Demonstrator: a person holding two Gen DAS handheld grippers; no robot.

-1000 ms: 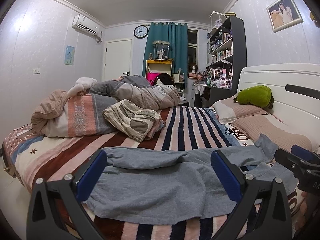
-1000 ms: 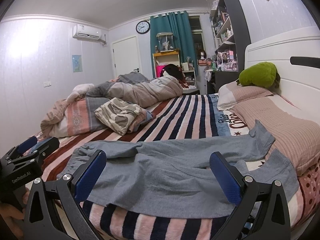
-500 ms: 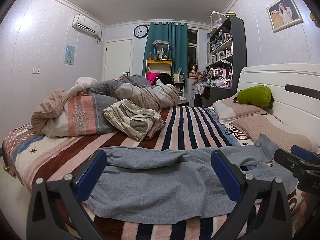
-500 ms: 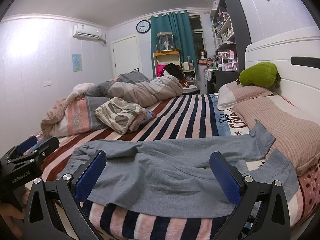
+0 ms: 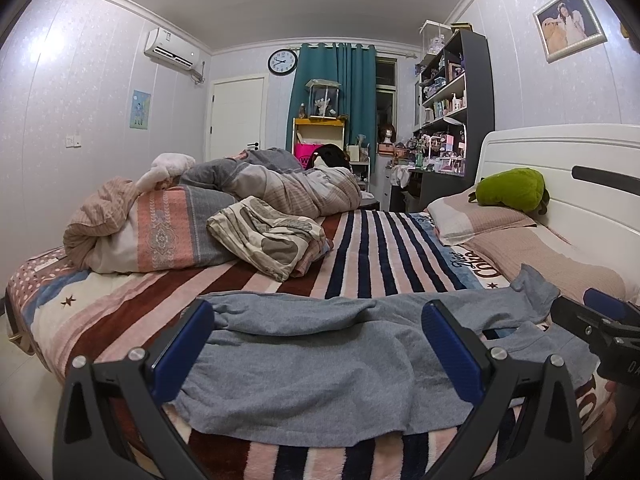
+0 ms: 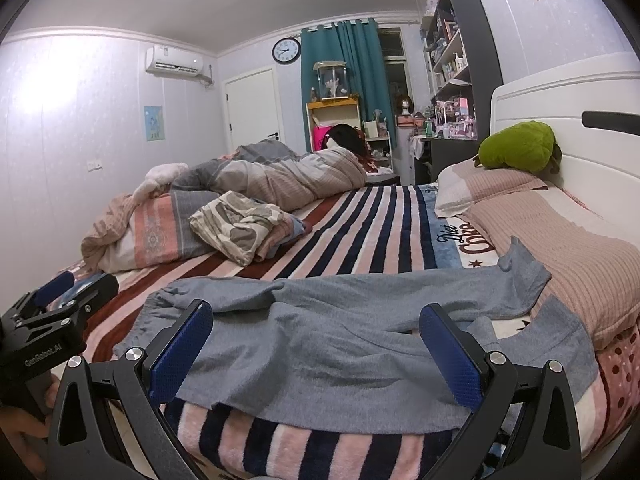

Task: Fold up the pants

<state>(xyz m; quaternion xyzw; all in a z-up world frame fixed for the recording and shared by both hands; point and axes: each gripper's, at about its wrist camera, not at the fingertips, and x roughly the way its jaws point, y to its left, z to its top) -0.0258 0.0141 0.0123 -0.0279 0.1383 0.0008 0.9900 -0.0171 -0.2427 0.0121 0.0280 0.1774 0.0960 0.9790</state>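
Note:
Grey pants [image 5: 320, 364] lie spread across the near edge of the striped bed, waistband towards the left, leg ends towards the pillows at right; they also show in the right wrist view [image 6: 344, 340]. My left gripper [image 5: 318, 350] is open and empty, held just in front of the pants. My right gripper [image 6: 316, 346] is open and empty, also in front of the pants near the bed edge. The right gripper shows at the right edge of the left wrist view [image 5: 600, 320]; the left gripper shows at the left edge of the right wrist view [image 6: 60, 304].
The striped blanket [image 5: 372, 256] covers the bed. Bundled quilts [image 5: 160, 232] and a folded patterned cloth [image 5: 272, 236] lie at the far left. Pillows [image 5: 552, 256] and a green plush [image 5: 512, 190] lie by the white headboard [image 5: 560, 152] at right. Shelves [image 5: 452, 120] stand beyond.

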